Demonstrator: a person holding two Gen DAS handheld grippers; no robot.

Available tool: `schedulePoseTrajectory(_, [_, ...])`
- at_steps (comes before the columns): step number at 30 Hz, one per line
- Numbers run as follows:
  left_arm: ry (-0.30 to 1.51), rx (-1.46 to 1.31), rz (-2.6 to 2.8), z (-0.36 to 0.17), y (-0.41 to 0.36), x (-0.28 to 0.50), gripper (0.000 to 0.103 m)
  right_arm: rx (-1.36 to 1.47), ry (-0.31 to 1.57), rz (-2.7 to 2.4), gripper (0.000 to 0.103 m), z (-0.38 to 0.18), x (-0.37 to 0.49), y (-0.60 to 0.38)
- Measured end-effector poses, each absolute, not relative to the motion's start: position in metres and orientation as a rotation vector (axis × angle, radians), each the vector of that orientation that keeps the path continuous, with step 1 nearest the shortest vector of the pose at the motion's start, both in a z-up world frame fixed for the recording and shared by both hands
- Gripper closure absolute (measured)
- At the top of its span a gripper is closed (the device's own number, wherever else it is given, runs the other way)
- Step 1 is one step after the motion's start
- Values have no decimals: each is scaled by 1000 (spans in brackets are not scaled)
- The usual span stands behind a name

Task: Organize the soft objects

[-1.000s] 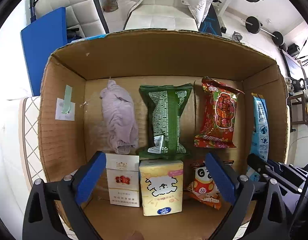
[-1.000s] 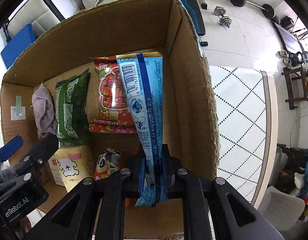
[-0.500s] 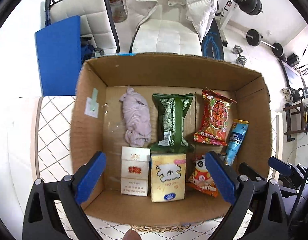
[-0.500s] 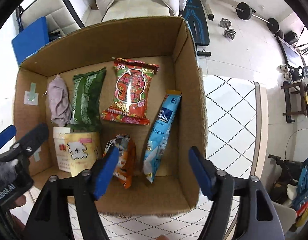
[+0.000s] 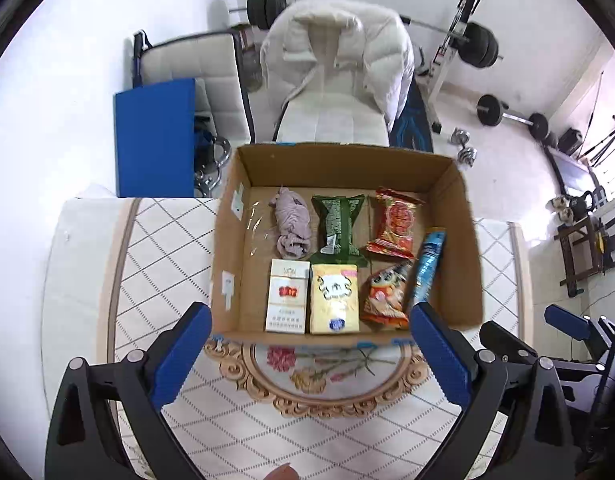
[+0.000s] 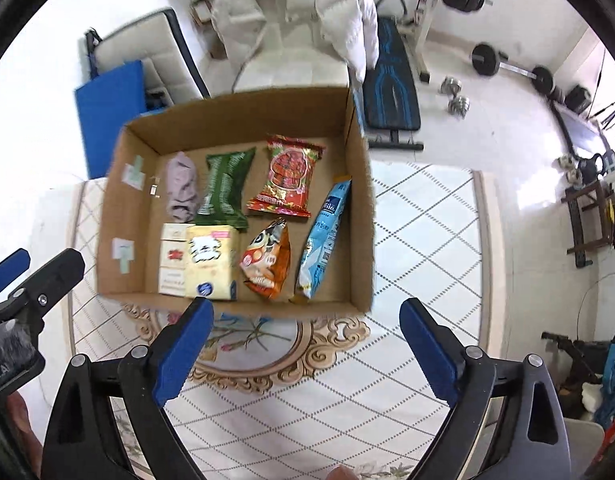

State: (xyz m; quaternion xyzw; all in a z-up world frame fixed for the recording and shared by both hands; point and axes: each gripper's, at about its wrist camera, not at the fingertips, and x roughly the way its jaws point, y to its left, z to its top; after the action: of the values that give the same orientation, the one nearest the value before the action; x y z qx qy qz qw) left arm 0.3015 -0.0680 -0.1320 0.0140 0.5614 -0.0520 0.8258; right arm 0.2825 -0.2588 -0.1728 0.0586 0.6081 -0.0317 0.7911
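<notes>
Stock as I see it from both wrist views:

- Open brown cardboard box [image 5: 459, 240], frame centre, on the counter [image 5: 155, 240] with its diamond-patterned white cloth
- Back row: crumpled lilac cloth [image 5: 291, 226], green foil snack bag [image 5: 337, 230], red printed snack bag [image 5: 393, 226]
- Front row: white-and-red carton [image 5: 287, 300], yellow tissue pack [image 5: 334, 298], orange panda snack bag [image 5: 387, 296]
- Long light-blue wrapper [image 6: 323, 236], leaning along the box's right wall
- My left gripper [image 5: 307, 356], lower frame: released, blue fingers spread, holding nothing
- My right gripper [image 6: 303, 356], lower frame: released likewise, empty
</notes>
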Motion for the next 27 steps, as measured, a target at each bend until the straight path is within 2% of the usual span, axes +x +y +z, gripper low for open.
schedulePoseTrajectory(12, [1098, 23, -117, -52, -58, 205, 1, 115, 1138, -68, 7, -66, 175, -252])
schedulePoseTrajectory(27, [1011, 46, -134, 13, -55, 135, 1, 88, 1016, -65, 7, 22, 76, -244])
